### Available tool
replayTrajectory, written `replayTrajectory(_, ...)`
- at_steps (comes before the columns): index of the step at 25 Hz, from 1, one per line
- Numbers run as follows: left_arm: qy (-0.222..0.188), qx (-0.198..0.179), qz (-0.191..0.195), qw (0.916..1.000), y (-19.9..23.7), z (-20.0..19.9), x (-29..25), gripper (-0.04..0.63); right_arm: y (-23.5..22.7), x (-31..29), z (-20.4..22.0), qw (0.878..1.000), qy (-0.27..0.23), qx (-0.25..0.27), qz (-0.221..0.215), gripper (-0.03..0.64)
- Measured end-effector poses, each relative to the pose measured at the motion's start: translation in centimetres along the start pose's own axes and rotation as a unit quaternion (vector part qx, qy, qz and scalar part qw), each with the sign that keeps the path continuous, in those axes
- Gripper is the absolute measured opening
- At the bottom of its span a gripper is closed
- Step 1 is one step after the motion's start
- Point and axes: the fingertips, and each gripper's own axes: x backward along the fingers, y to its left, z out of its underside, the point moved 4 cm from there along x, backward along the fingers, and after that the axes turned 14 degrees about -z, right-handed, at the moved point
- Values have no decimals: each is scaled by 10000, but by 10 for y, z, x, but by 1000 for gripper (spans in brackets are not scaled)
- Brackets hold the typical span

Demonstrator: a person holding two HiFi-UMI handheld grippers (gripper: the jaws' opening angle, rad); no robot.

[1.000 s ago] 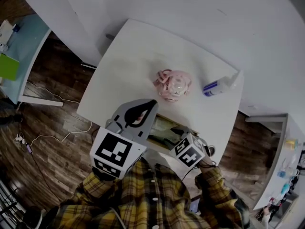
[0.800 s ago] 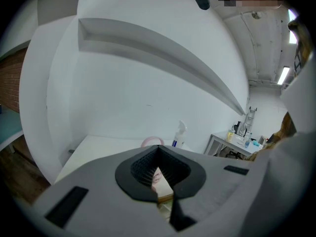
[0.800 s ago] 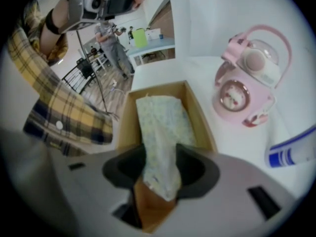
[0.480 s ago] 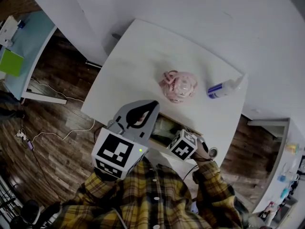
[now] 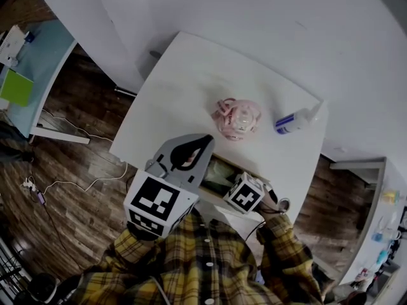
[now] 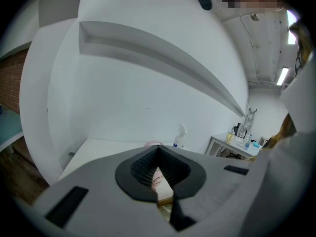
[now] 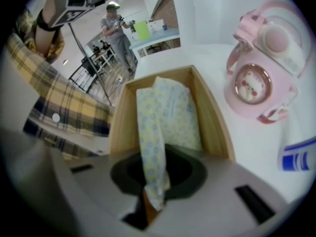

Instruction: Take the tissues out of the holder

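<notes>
A wooden holder (image 7: pixel 213 117) stands at the table's near edge, also seen in the head view (image 5: pixel 217 168). In it lies a tissue pack (image 7: pixel 170 110) with a pale yellow and blue print. My right gripper (image 7: pixel 152 199) reaches into the holder, and its jaws are closing and pinch the pack's near edge, which is drawn up between them. In the head view its marker cube (image 5: pixel 245 196) covers the jaws. My left gripper (image 5: pixel 203 139) hangs above the table's near edge, left of the holder, with its jaws together and nothing in them (image 6: pixel 158 151).
A pink toy kettle (image 5: pixel 237 118) (image 7: pixel 261 65) sits mid-table beyond the holder. A white spray bottle with a blue label (image 5: pixel 292 121) lies to its right. The white table (image 5: pixel 181 84) stands against a white wall. The person's plaid sleeve (image 5: pixel 280 246) is behind the right gripper.
The right gripper's cube has shifted slightly left, closer over the holder. The left gripper has stayed about where it was. The head view has drifted a little.
</notes>
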Motion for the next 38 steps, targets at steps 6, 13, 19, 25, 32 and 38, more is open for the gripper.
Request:
replayTrajectory(6, -24, 23, 57, 10000, -2, -4, 1, 18, 6, 9, -1, 9996, 75, 143, 232, 41)
replayTrajectory(13, -114, -36, 166, 9998, -8, -10, 1, 18, 18, 33, -3, 9987, -323, 68, 383, 40)
replayTrajectory(19, -165, -108, 348, 9992, -19, -15, -2, 18, 31, 61, -7, 9953, -733, 70, 630, 40)
replayTrajectory(25, -219, -181, 596, 9978, -32, -22, -9, 18, 47, 94, -14, 9845, -1555, -78, 804, 40)
replayTrajectory(32, -289, -293, 875, 9953, -49, -32, -20, 18, 42, 170, -14, 9402, -3068, -559, 1373, 40)
replayTrajectory(38, -350, -302, 1199, 9917, -71, -41, -24, 18, 39, 239, -3, 8769, -4366, -812, 1838, 40)
